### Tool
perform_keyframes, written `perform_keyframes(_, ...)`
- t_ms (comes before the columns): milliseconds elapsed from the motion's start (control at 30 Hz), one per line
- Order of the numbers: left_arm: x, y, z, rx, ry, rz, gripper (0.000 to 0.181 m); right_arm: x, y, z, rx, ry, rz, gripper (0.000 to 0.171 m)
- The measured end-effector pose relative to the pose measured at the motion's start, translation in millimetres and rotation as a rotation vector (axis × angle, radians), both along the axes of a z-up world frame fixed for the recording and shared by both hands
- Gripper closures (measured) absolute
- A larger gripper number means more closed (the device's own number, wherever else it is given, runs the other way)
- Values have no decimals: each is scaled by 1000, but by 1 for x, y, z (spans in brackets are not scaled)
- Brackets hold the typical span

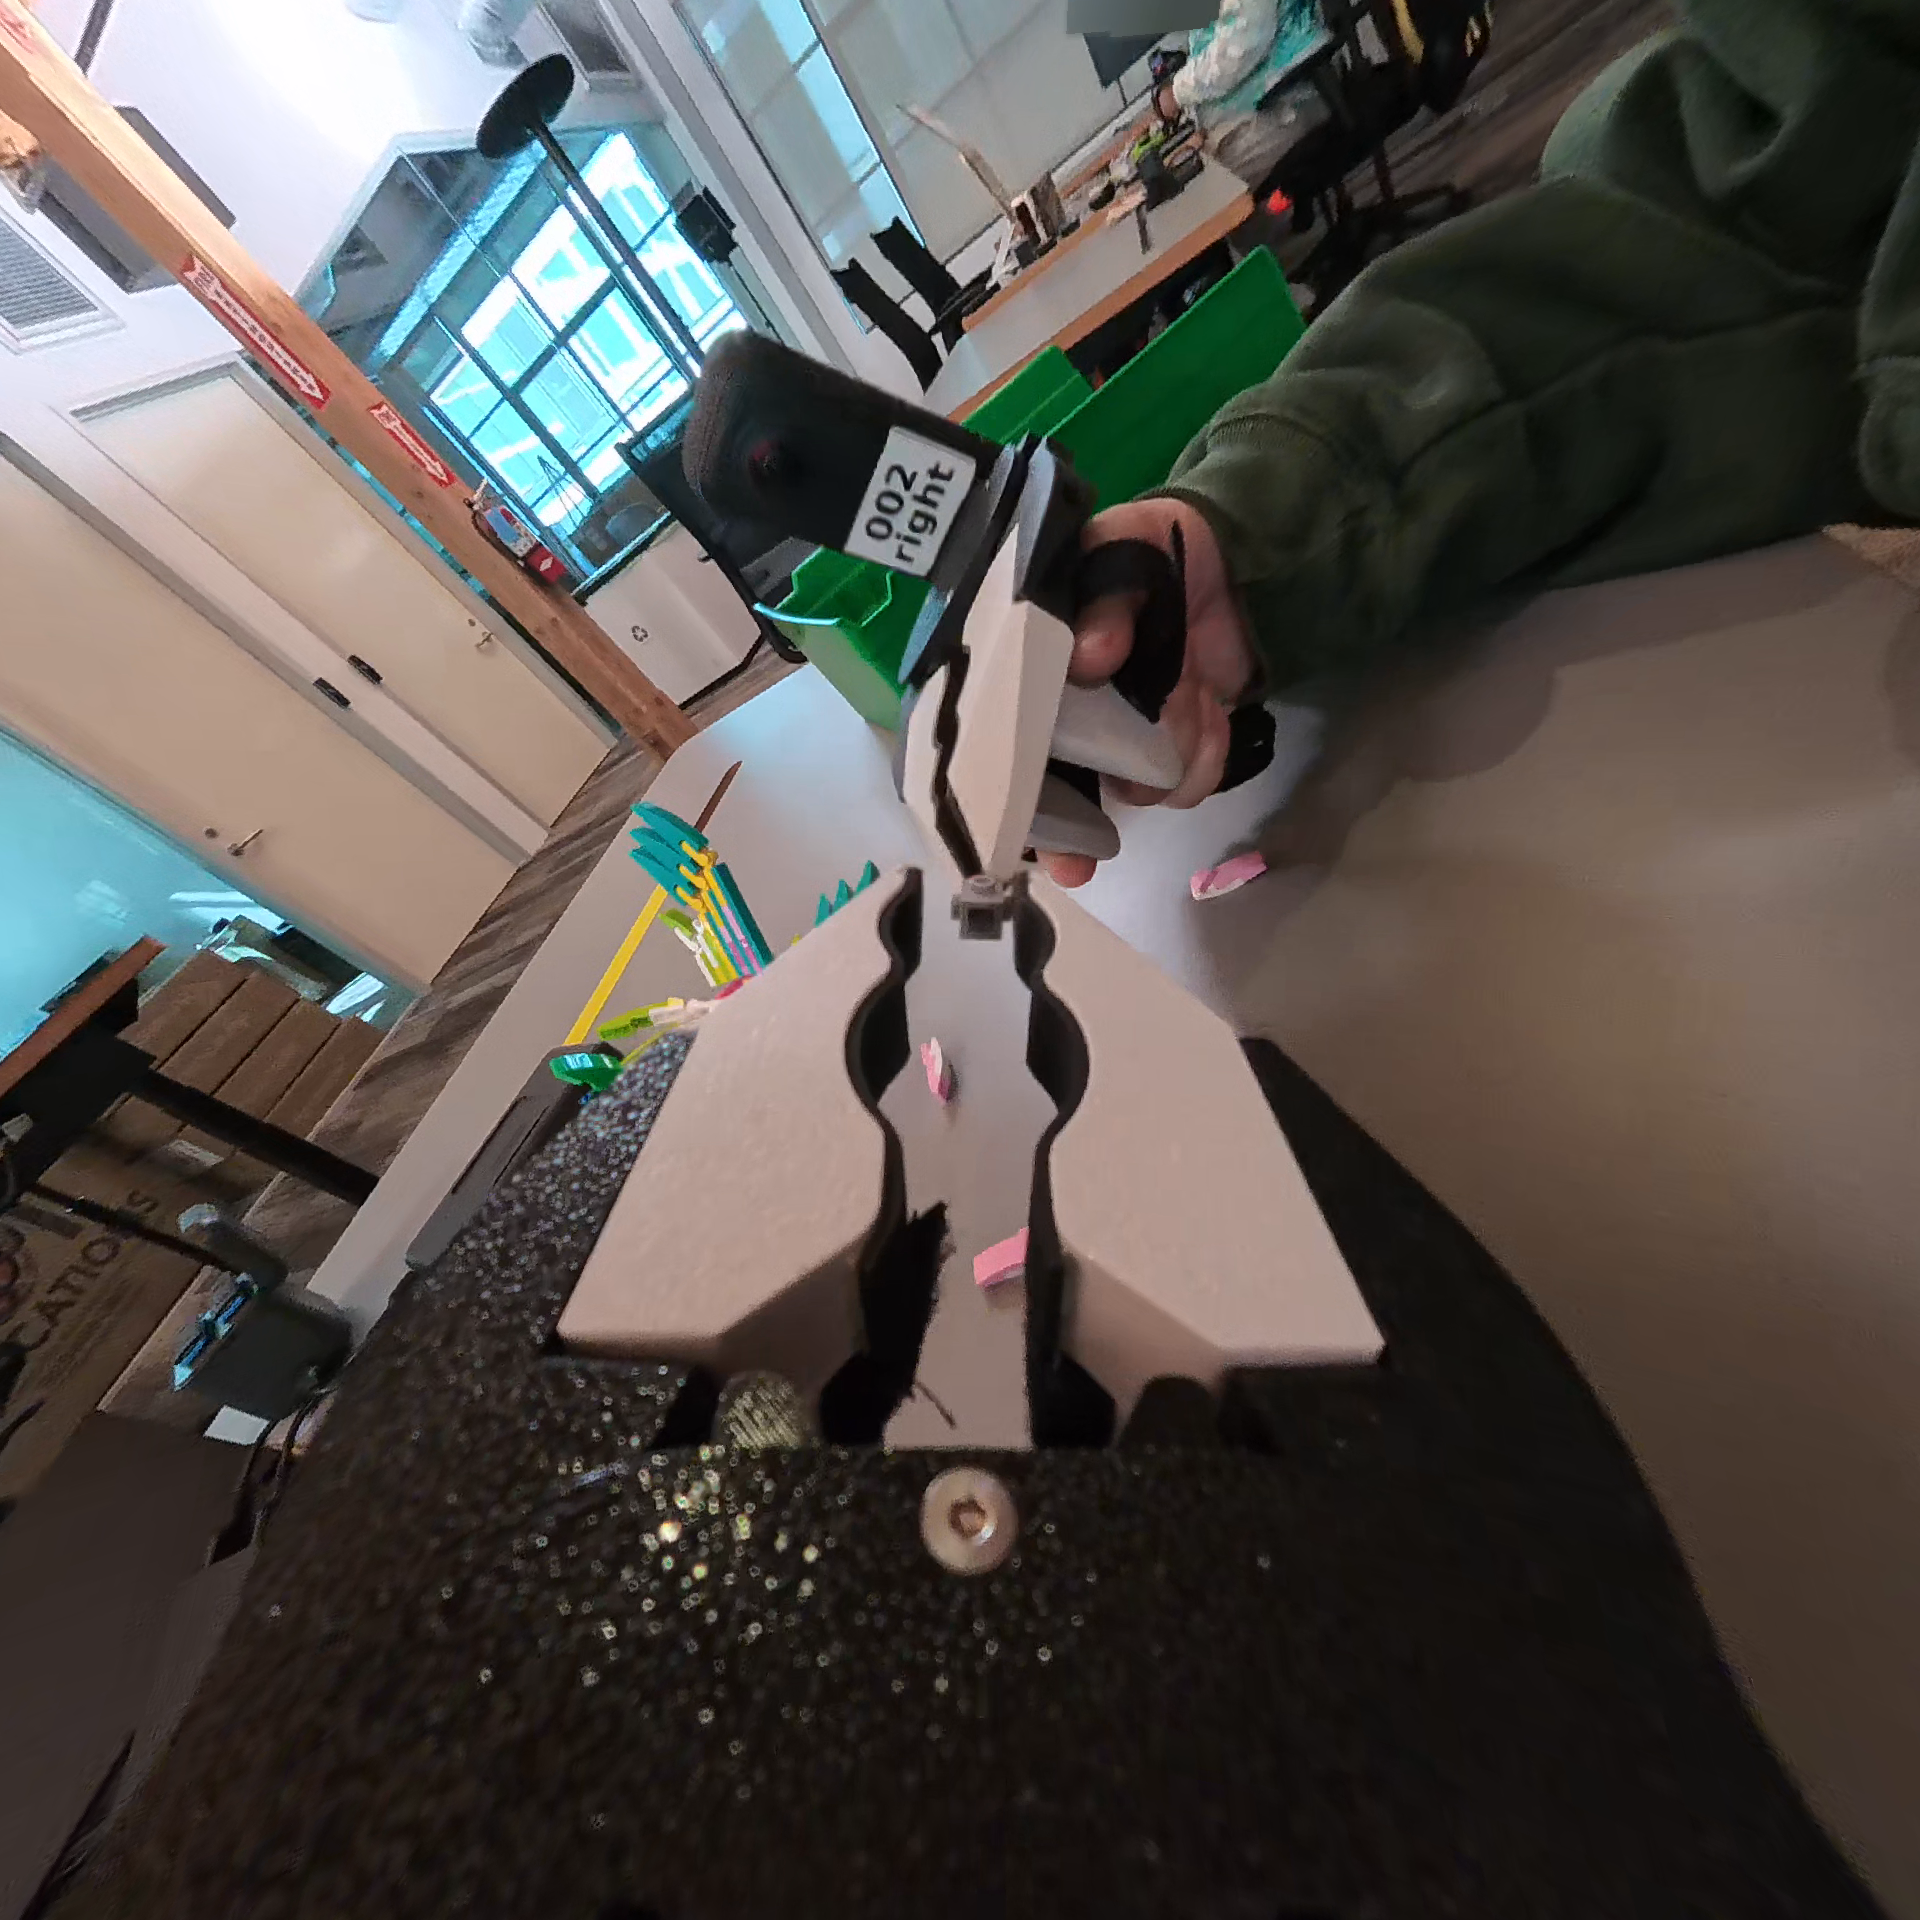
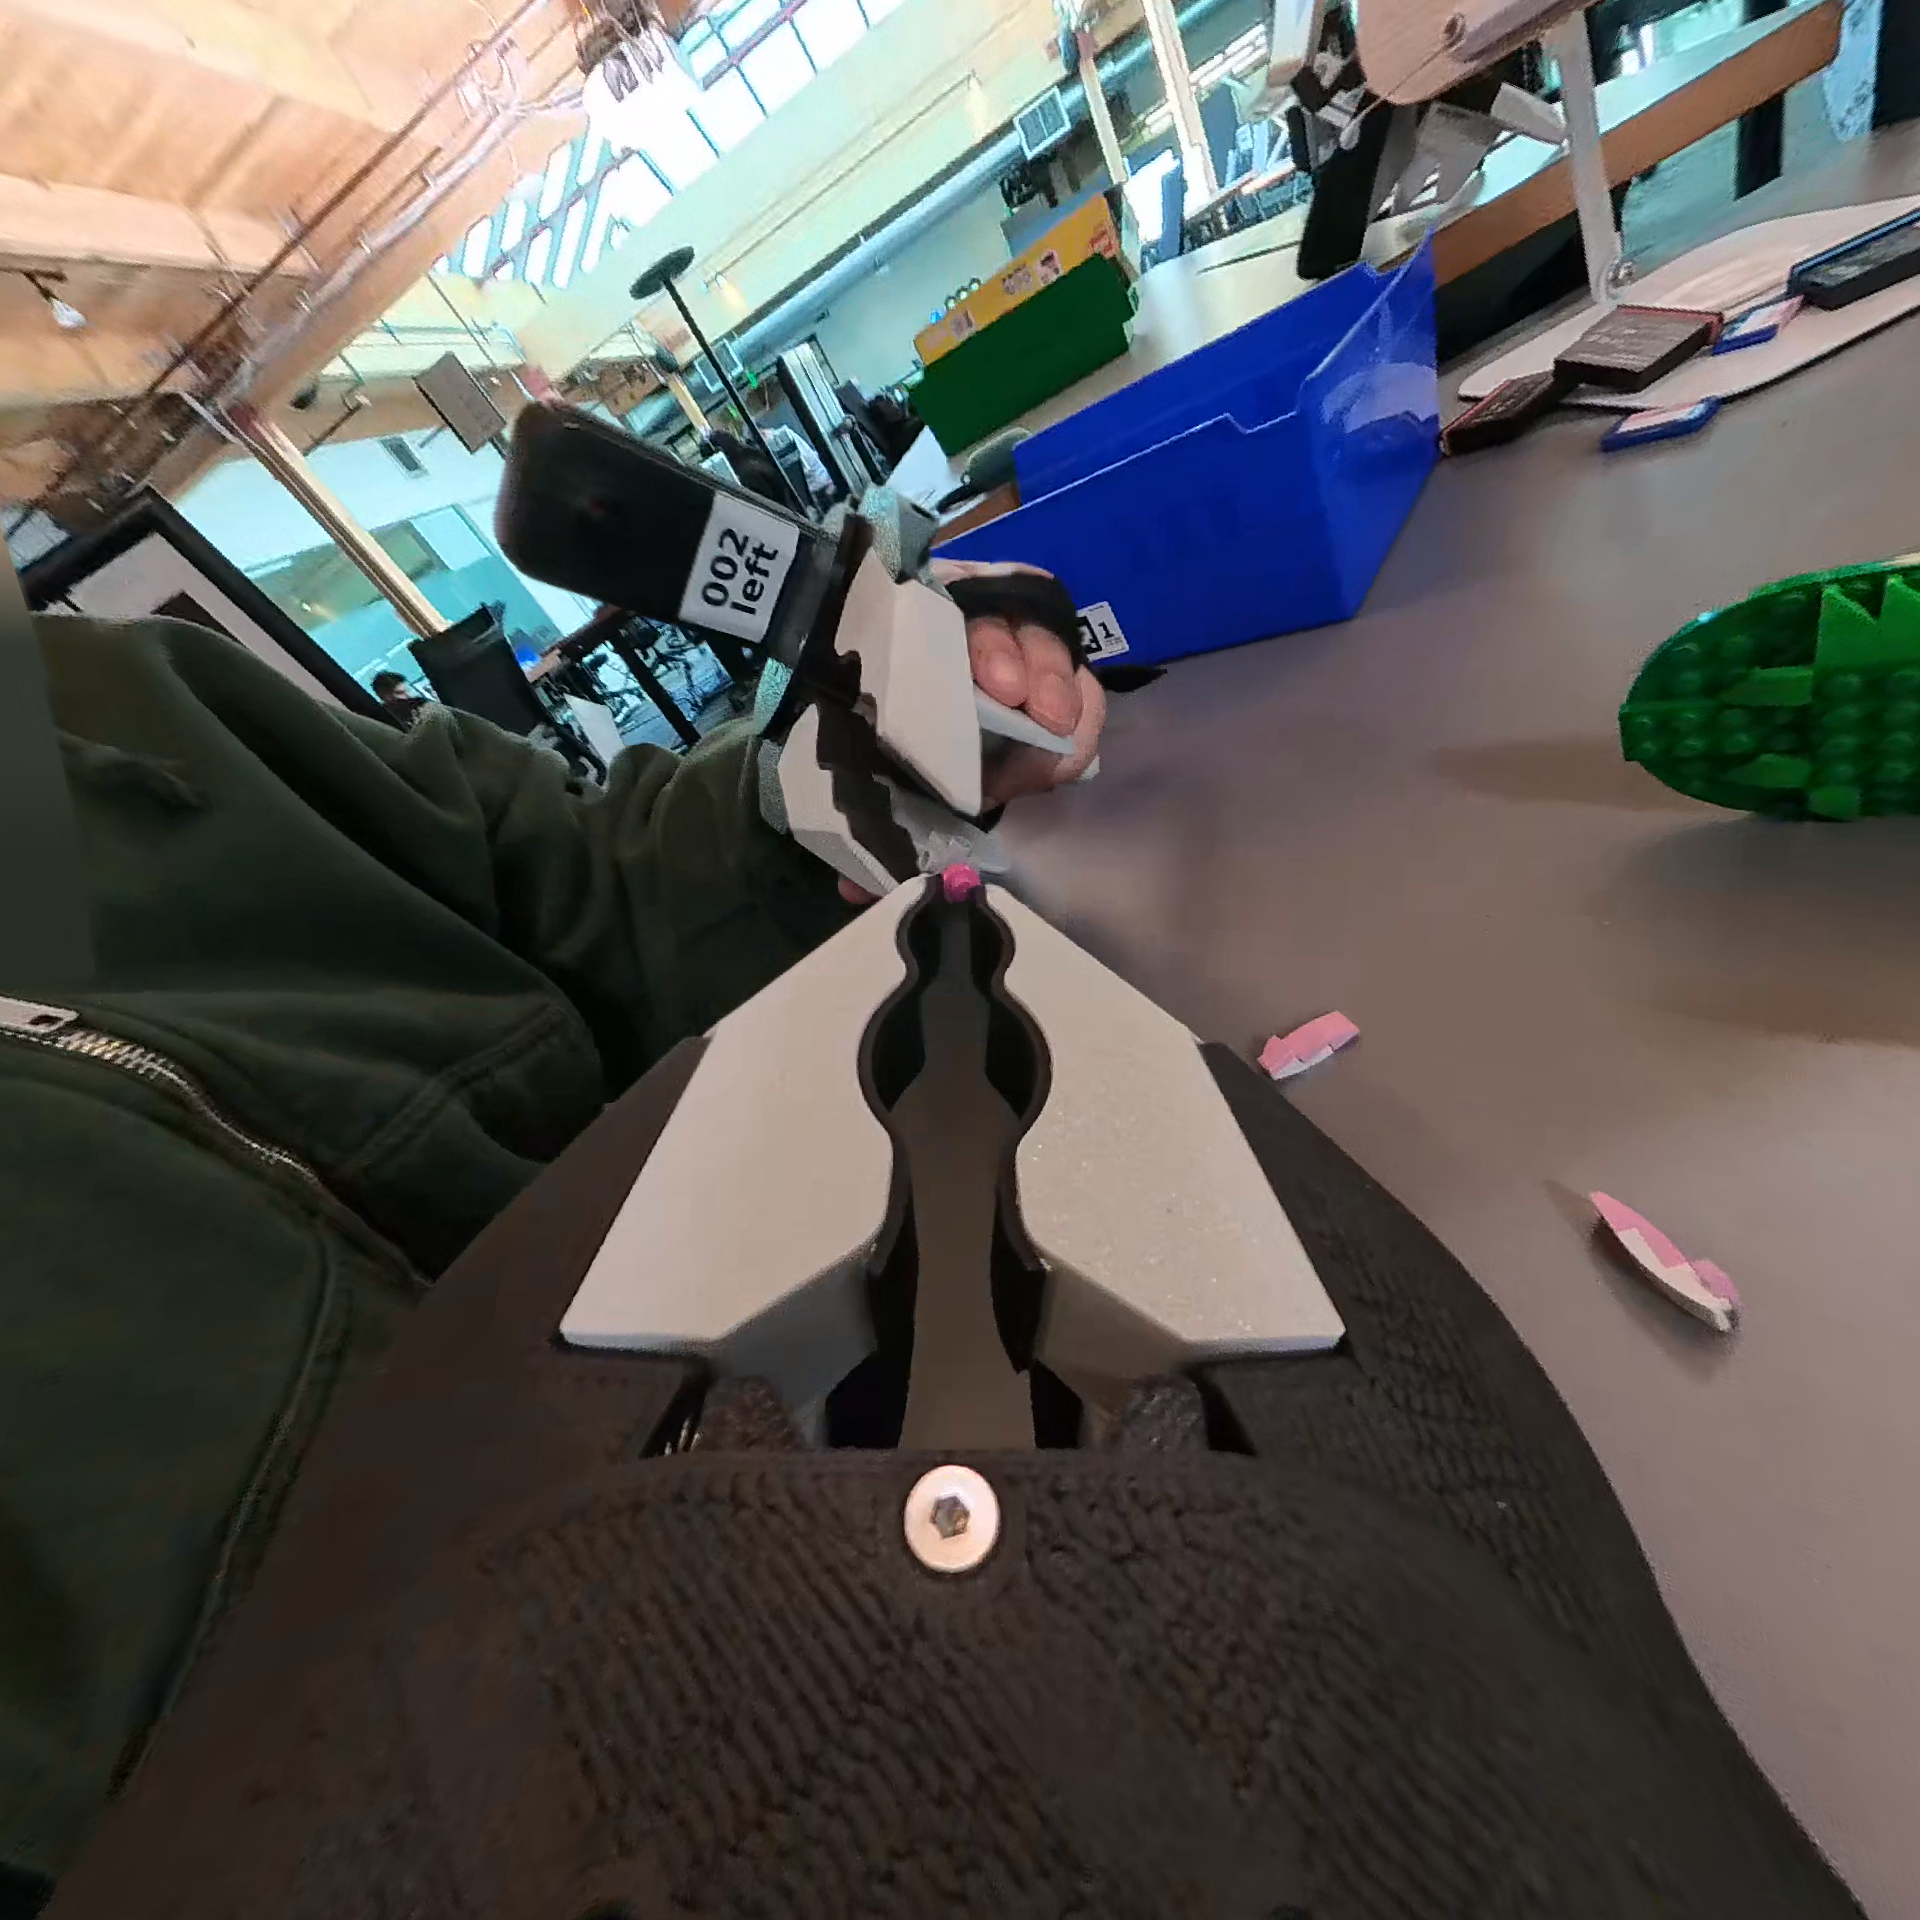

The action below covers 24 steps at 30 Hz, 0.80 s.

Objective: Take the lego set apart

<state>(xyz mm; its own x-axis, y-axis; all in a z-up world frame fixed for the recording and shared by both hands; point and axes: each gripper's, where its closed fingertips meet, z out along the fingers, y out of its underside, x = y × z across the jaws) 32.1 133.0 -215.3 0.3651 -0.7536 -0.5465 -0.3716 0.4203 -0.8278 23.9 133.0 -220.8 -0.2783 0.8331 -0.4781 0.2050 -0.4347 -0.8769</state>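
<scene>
A small grey lego piece (image 1: 981, 918) with a magenta stud piece (image 2: 958, 883) on it is held in the air between both grippers. My left gripper (image 1: 971, 900) is shut on the grey piece, and it also shows in the right wrist view (image 2: 938, 868). My right gripper (image 2: 958, 902) is shut on the magenta piece and meets the left tip to tip; in the left wrist view it (image 1: 983, 871) comes down from above. The rest of the lego set (image 1: 691, 914), teal, yellow and pink, stands to the left on the grey table (image 1: 1558, 935).
Loose pink pieces lie on the table (image 1: 1228, 878) (image 1: 1003, 1262) (image 2: 1307, 1042) (image 2: 1662, 1259). A green studded plate (image 2: 1787, 717) lies at the right. A blue bin (image 2: 1247, 499) and a green bin (image 1: 1143, 416) stand farther back. A person's green sleeve (image 1: 1558, 416) reaches over the table. The tips of both grippers are at nearly the same place. From either gripper's tips it is about 20 cm to the lego set (image 1: 691, 914).
</scene>
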Motion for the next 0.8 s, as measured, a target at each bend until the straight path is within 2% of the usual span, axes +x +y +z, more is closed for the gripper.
perform_keyframes(67, 1, 0, -2, -10, 6, -4, 171, 0, 1, -1, 3, -2, -9, 169)
perform_keyframes(367, -1, 4, -4, -13, 25, 39, 169, 2, 5, 1, -29, 11, -6, 168)
perform_keyframes(667, 0, 0, -7, -24, 55, 0, 172, 2, -1, 0, -48, 9, 31, 169)
perform_keyframes(800, 0, -1, 3, 1, 25, -3, 173, 2, -3, 9, -190, 63, 58, 164)
